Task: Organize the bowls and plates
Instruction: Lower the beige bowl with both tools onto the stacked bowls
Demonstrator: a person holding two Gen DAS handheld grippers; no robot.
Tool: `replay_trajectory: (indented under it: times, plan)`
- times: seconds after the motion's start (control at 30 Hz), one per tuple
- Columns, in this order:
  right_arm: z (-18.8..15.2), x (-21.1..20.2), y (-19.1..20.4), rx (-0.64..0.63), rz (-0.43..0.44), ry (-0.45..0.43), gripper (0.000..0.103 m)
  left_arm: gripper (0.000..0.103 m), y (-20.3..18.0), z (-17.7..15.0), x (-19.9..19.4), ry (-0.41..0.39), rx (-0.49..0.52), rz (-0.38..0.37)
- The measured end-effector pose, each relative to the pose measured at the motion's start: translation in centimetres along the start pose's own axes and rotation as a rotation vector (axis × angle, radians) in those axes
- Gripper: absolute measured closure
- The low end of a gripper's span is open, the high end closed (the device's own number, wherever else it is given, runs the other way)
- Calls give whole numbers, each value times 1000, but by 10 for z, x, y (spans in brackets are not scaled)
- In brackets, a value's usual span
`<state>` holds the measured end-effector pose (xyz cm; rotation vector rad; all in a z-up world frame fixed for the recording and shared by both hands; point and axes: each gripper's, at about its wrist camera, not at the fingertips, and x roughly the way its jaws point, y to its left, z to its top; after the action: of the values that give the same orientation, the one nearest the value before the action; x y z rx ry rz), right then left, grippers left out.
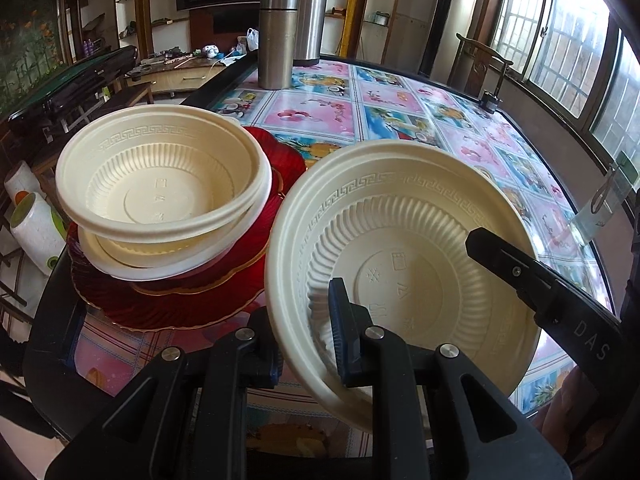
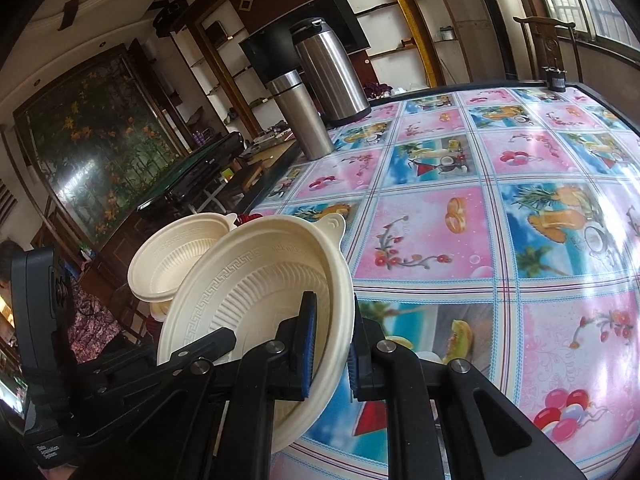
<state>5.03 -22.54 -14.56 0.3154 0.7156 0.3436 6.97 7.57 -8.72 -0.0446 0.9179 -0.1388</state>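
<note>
Both grippers clamp one cream bowl [image 1: 404, 272] lower right: left gripper [image 1: 308, 344] on near rim, right gripper [image 2: 332, 344] on opposite rim. Best: level it, center over bowl stack [image 1: 160, 184] on red plates [image 1: 180, 300], upper left. Only right wrist view shows bowl's tab.

Left wrist view: camera sits just behind the left gripper [image 1: 308, 344], looking forward and slightly down over the table [image 1: 400, 112] toward the far shelving and the windows at right. Right wrist view: camera sits just behind the right gripper [image 2: 332, 340], tilted, facing the far left corner. Both are very close to the cream bowl [image 1: 400, 272] [image 2: 256, 280]. Shared: that bowl, the stacked bowls [image 1: 160, 176] [image 2: 172, 256], two steel flasks [image 1: 278, 40] [image 2: 304, 116], patterned tablecloth.
</note>
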Motion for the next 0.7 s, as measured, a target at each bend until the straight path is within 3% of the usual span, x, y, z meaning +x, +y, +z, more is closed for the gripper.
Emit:
replay_trajectory:
  times: [0.23, 0.47, 0.7]
  plan:
    - [12, -2, 17, 7, 26, 3, 90, 85, 10, 8, -16, -28, 10, 15]
    - [49, -17, 62, -27, 84, -60, 90, 84, 27, 45, -59, -147, 56, 89]
    - [72, -5, 99, -50, 133, -61, 90, 84, 55, 72, -75, -176, 71, 149]
